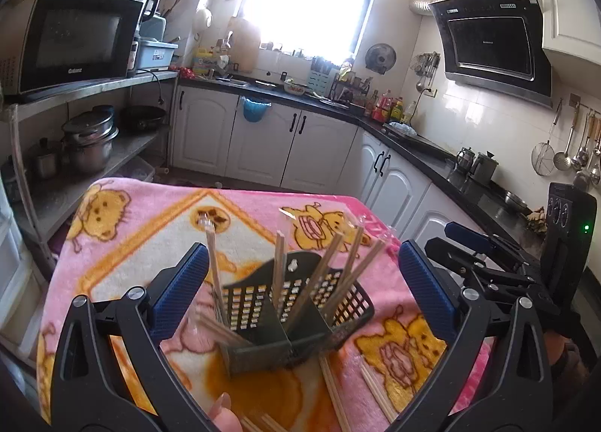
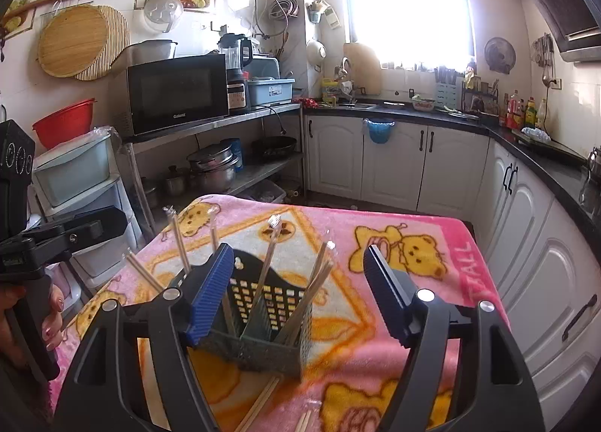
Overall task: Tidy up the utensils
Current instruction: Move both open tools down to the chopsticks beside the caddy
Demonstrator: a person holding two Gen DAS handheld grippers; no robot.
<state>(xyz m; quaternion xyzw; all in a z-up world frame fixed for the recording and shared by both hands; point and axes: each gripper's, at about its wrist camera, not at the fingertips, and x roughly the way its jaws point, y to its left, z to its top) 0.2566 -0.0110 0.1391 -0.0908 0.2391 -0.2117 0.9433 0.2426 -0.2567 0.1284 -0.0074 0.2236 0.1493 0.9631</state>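
Note:
A dark slotted utensil holder [image 1: 293,311] stands on the pink bear-print blanket [image 1: 150,244] and holds several wooden chopsticks [image 1: 317,278] that lean outward. It also shows in the right wrist view [image 2: 263,319], with chopsticks [image 2: 268,263] in it. My left gripper [image 1: 300,293] is open and empty, its blue pads either side of the holder. My right gripper [image 2: 300,289] is open and empty just above the holder. More chopsticks [image 1: 334,390] lie loose on the blanket in front of the holder, and show in the right wrist view [image 2: 263,400] too.
The right gripper body [image 1: 507,266] sits at the blanket's right edge; the left one [image 2: 45,244] at its left. White cabinets with a black counter [image 2: 413,114] run behind. A shelf with a microwave [image 2: 176,94] and pots stands left.

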